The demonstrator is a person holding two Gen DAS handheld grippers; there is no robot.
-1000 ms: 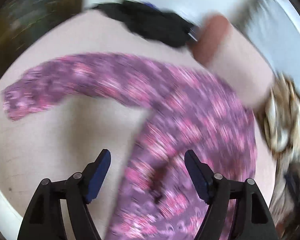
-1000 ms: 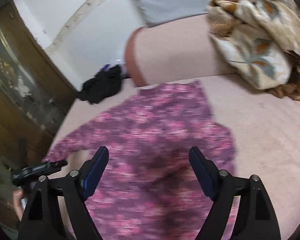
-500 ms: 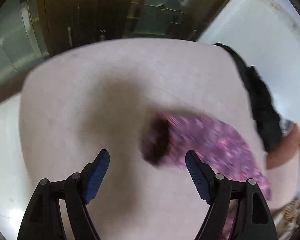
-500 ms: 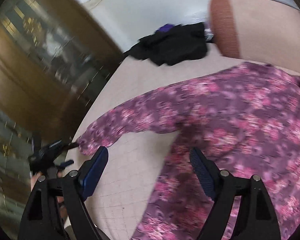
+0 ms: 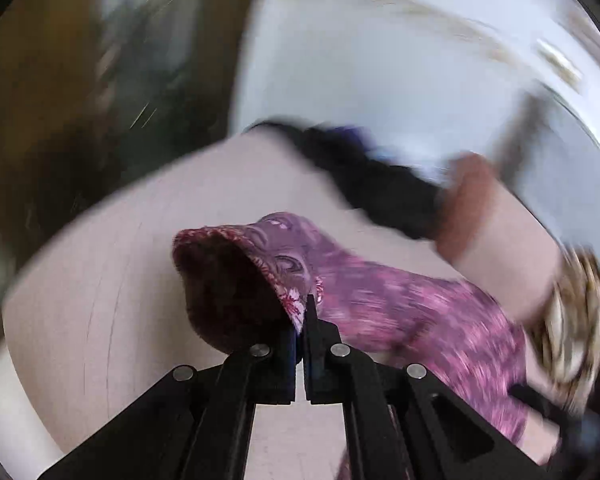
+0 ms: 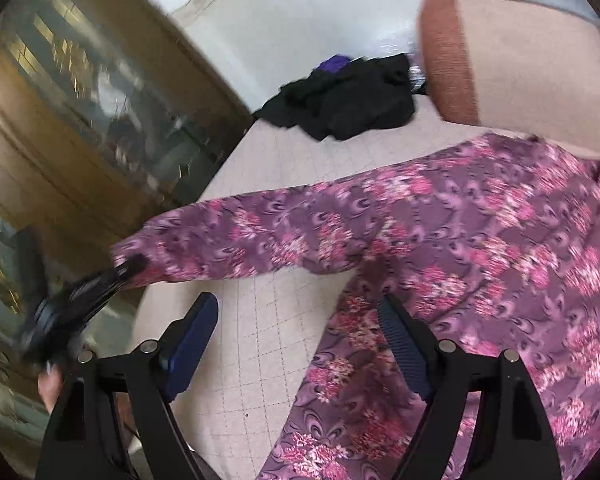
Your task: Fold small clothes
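Observation:
A purple floral top (image 6: 480, 248) lies spread on the pale pink quilted bed (image 6: 260, 344), one sleeve (image 6: 236, 240) stretched out to the left. My left gripper (image 5: 300, 320) is shut on the sleeve's cuff (image 5: 268, 264) and holds it lifted off the bed, the cuff opening facing the camera. It also shows in the right wrist view (image 6: 100, 284) at the sleeve's end. My right gripper (image 6: 300, 328) is open and empty, hovering over the bed and the garment's edge below the sleeve.
A black garment pile (image 6: 352, 100) lies at the bed's far corner beside a pink bolster (image 6: 520, 68). A brown patterned blanket (image 5: 576, 320) is at the right. A wooden glass-fronted cabinet (image 6: 80, 120) stands left of the bed.
My left gripper has gone from open above the sleeve end to shut on the cuff and has lifted it. My right gripper stays open and has barely moved.

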